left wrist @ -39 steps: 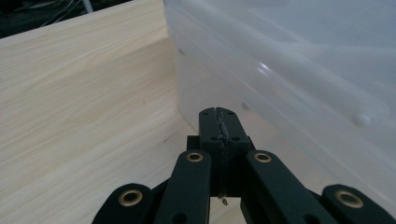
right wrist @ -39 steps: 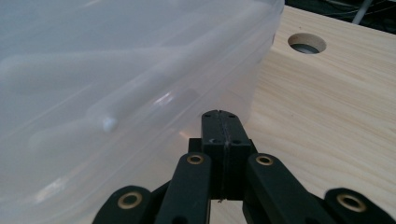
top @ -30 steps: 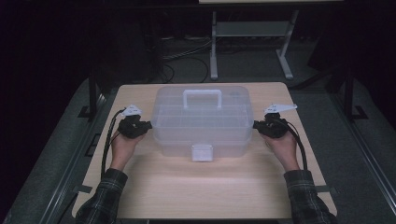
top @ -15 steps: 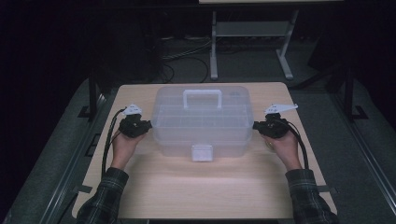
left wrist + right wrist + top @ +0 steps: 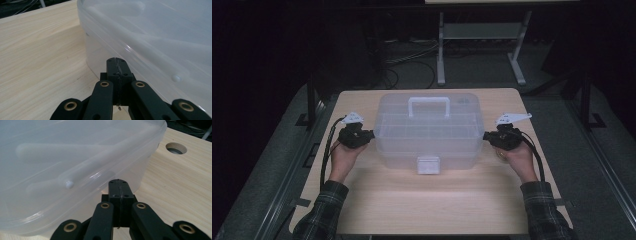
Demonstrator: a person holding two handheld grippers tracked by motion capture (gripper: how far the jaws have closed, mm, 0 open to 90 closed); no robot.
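ok, we see the clear plastic box [image 5: 427,131] at table [image 5: 422,200] centre, lid on. left gripper [image 5: 368,135] at its 9 o'clock, right gripper [image 5: 486,136] at 3 o'clock, both with jaws closed on nothing, tips right at the box's sides.

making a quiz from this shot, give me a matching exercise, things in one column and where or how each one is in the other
Things:
1. storage box
2. left gripper
3. right gripper
4. latch

Places or states:
a. shut, at the box's right end
b. on the front wall, facing the person
c. mid-table, lid closed
d. shut, at the box's left end

Pairs: 1-c, 2-d, 3-a, 4-b
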